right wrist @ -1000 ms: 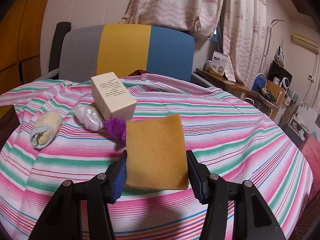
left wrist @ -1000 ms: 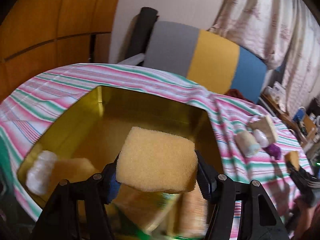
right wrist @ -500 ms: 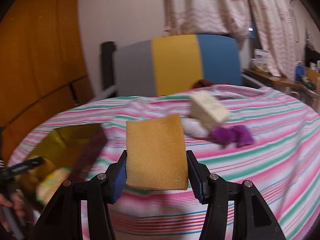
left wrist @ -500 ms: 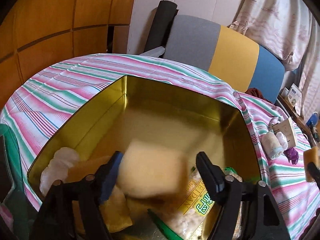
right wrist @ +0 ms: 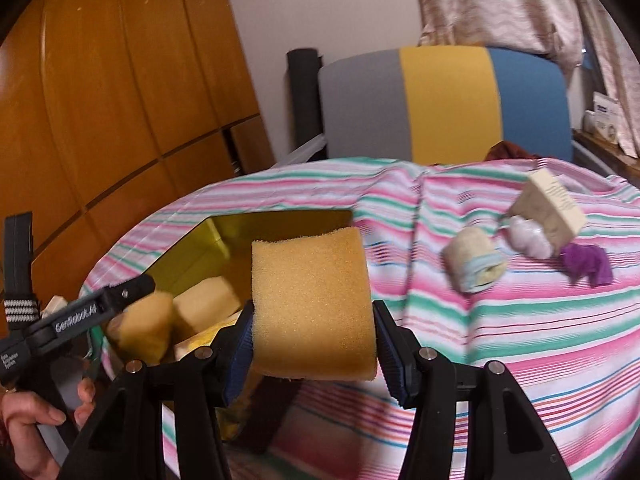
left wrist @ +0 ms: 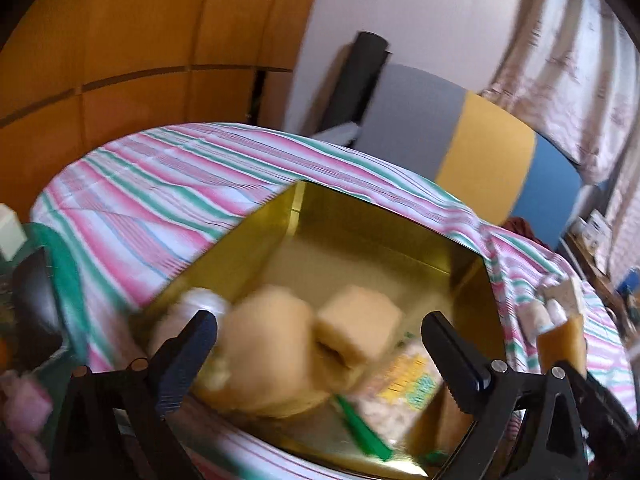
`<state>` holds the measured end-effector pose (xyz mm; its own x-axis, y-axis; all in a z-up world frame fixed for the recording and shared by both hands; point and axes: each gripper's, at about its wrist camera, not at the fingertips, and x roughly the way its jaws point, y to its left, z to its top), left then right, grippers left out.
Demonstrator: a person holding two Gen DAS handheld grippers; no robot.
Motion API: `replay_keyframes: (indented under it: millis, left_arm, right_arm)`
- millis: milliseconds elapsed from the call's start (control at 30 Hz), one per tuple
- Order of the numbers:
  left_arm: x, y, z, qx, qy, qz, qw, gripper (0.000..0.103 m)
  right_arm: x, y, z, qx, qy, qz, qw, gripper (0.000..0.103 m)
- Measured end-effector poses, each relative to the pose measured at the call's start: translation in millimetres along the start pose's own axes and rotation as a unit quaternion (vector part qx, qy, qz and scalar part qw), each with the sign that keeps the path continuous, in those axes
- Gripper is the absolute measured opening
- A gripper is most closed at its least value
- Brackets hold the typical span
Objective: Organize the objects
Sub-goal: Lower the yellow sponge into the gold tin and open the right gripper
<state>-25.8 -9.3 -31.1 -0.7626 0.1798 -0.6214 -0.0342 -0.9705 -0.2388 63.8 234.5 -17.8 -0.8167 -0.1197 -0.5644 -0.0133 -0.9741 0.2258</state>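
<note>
A gold tin (left wrist: 280, 236) sits sunk in the striped cloth. My left gripper (left wrist: 316, 322) hangs over its near end, and its jaws are opening wide with nothing pressed between them. Below them a pale yellow sponge (left wrist: 358, 330) lies loose in the tin beside another sponge (left wrist: 268, 344), a snack packet (left wrist: 408, 388) and a green pen (left wrist: 360, 428). My right gripper (right wrist: 312, 316) is shut on an orange sponge (right wrist: 312, 304), held just in front of the tin (right wrist: 280, 220). One finger of the left gripper (right wrist: 120, 292) shows in the right wrist view, over the tin's left end.
On the cloth to the right lie a rolled cloth (right wrist: 476, 264), a white wrapped lump (right wrist: 528, 236), a cream box (right wrist: 548, 212) and a purple scrap (right wrist: 586, 264). A grey, yellow and blue chair (right wrist: 440, 100) stands behind. A person's hand (right wrist: 32, 420) grips the left handle.
The left gripper let go of the pale sponge, which dropped into the tin, and its jaws spread wide. The right gripper swung left with the orange sponge, up to the tin.
</note>
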Motion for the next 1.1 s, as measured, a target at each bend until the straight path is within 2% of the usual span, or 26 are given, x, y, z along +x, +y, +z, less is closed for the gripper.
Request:
replay_keyframes:
  millis: [200,333,500,833,1000,1100]
  left_arm:
    - [0.6,33.3,12.4,-0.058,0.005,0.023,0.9980,0.103]
    - [-2.1,44.2,16.1,-0.073,0.003,0.034,0.9967,0.103]
    - [-7.1,46.6,18.5,-0.080,-0.001,0.034,0.9963,0.103]
    - [-7.0,42.0,17.9,-0.080,0.008,0.023,0.9965,0.103]
    - [-5.5,36.1,14.4,-0.073,0.016,0.017,0.9971,0.103]
    - [-4.3,31.9,11.9,-0.068,0.020,0.013,0.9974,0.103]
  right_arm:
    - [16.3,32.2,-4.5,-0.020,0.038,0.038,0.998,0.055]
    - [24.4,55.6,-9.3,-0.037,0.054,0.061,0.996,0.055]
    - [36.3,62.7,2.3,-0.043,0.055,0.045,0.997,0.056]
    - [89.3,56.2,40.3,-0.020,0.075,0.007,0.997,0.056]
    - [108.0,51.5,48.8,-0.007,0.091,-0.007,0.996,0.056]
    - [116.7,48.3,50.5,-0.006,0.101,-0.030,0.994,0.057]
